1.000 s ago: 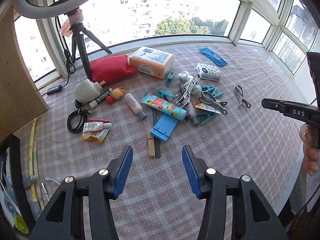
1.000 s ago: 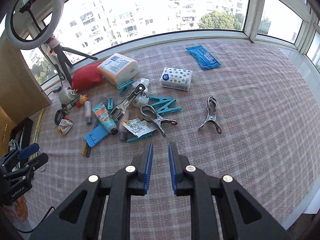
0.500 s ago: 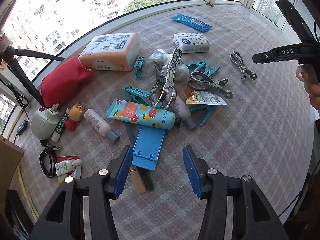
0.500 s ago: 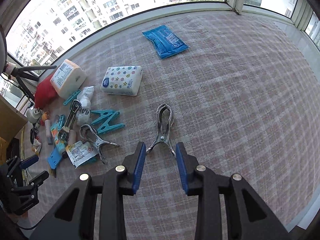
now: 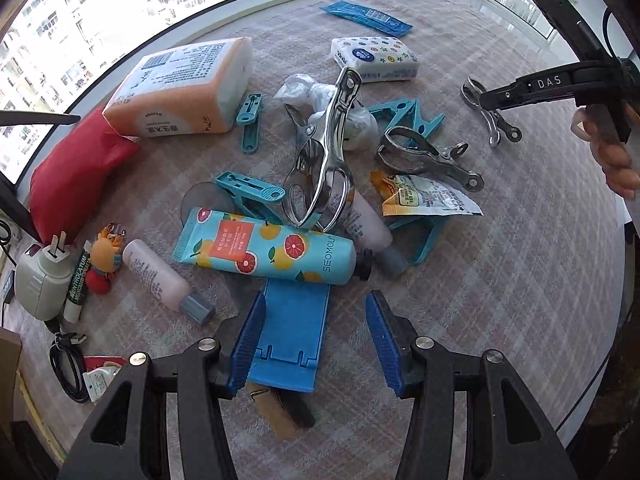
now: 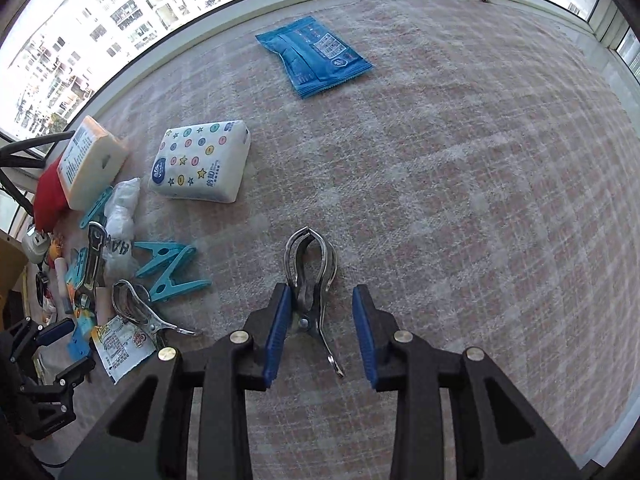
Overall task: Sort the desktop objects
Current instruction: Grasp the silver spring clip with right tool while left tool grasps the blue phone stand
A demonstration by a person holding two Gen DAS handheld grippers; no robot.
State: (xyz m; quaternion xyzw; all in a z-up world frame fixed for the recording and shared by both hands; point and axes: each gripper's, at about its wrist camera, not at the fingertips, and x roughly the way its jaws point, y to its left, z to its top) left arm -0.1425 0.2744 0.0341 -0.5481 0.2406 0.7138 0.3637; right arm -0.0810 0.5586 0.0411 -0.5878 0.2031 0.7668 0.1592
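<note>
A rough, matt checked cloth (image 6: 460, 168) covers the worktop; on it a shiny steel clip (image 6: 310, 280), matt teal plastic pegs (image 6: 168, 268), a glossy printed tube (image 5: 266, 246), a glossy blue foil packet (image 6: 314, 56) and a bare wooden peg (image 5: 272, 412)

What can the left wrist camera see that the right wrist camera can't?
Only the left view: the fruit-patterned tube and the whole blue flat stand between the open left gripper.

Only the right view: the open right gripper straddling the lone metal clip, not squeezing it.

Both: the star-patterned tissue pack, the blue packet and the checked cloth.
</note>
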